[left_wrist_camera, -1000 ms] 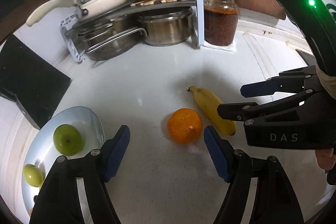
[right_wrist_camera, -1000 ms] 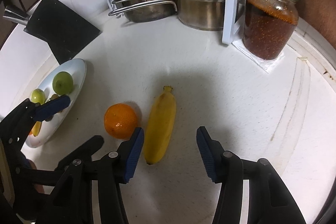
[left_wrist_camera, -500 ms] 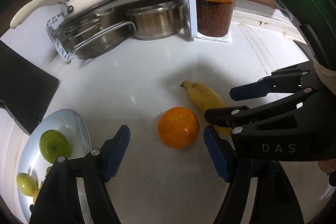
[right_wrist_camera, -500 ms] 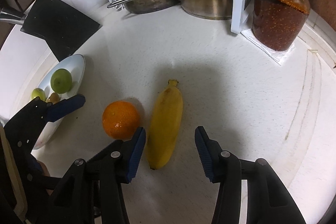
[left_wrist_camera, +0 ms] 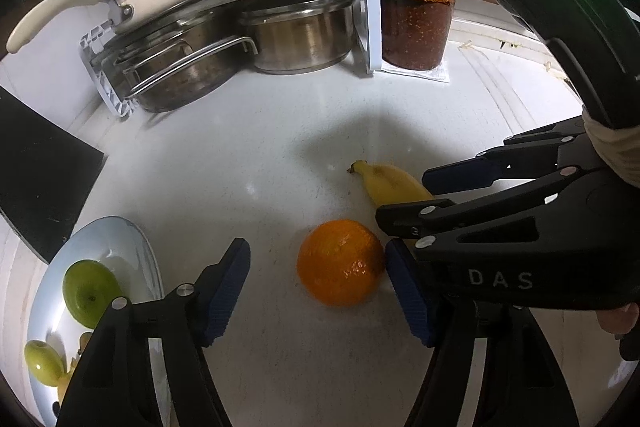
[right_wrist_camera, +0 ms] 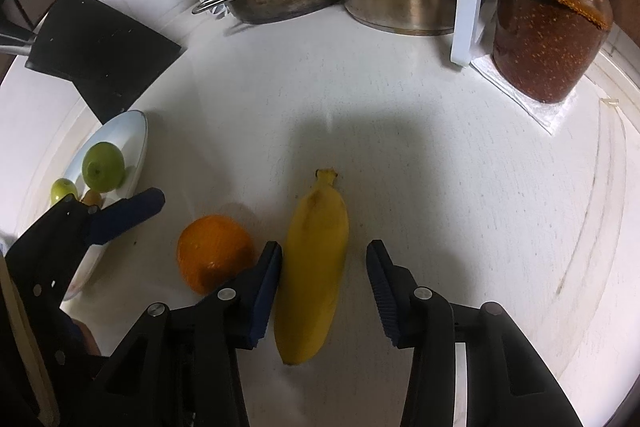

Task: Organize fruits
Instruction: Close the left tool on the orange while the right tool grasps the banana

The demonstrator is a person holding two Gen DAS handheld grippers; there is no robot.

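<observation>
In the left wrist view, the left gripper (left_wrist_camera: 318, 287) hangs over the white counter (left_wrist_camera: 256, 155) with its jaws spread and just now narrowing around the orange (left_wrist_camera: 340, 262); the right pad sits against or just beside the fruit, the left pad well clear. A plate (left_wrist_camera: 132, 247) at lower left carries a green apple (left_wrist_camera: 91, 293). In the right wrist view, the right gripper (right_wrist_camera: 323, 287) straddles the banana (right_wrist_camera: 314, 259), jaws spread and just now closing, left pad touching or nearly touching the peel, right pad apart from it.
</observation>
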